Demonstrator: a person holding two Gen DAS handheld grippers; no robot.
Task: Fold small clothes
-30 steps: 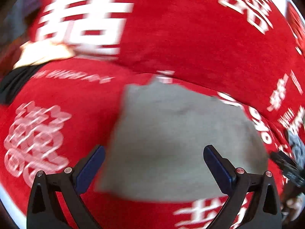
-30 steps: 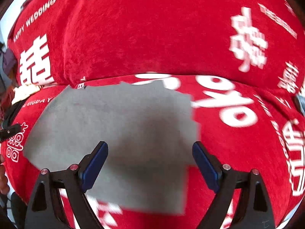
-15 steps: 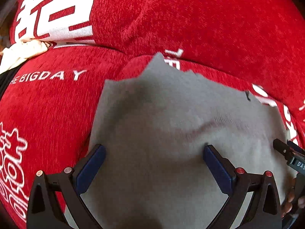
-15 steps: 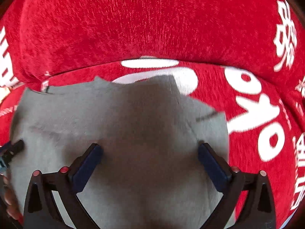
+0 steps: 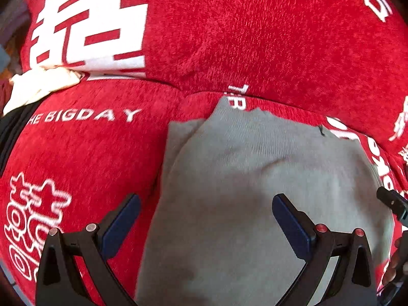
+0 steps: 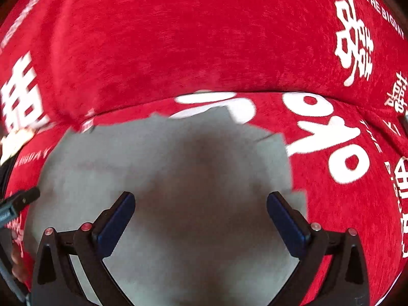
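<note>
A grey knit garment lies flat on a red sofa seat; it also shows in the right wrist view. My left gripper is open and empty, low over the garment's left edge, its left finger over red fabric. My right gripper is open and empty, low over the garment's right part, its shadow on the cloth. Each gripper's tip shows at the edge of the other's view, the right gripper's tip and the left gripper's tip.
The red backrest with white lettering rises just behind the garment. A cream cloth and a dark item lie at the seat's far left. More red seat extends to the right.
Both grippers came down close over the grey garment a second ago. In the last half second the left one shifted left, so its left finger now sits past the garment's edge.
</note>
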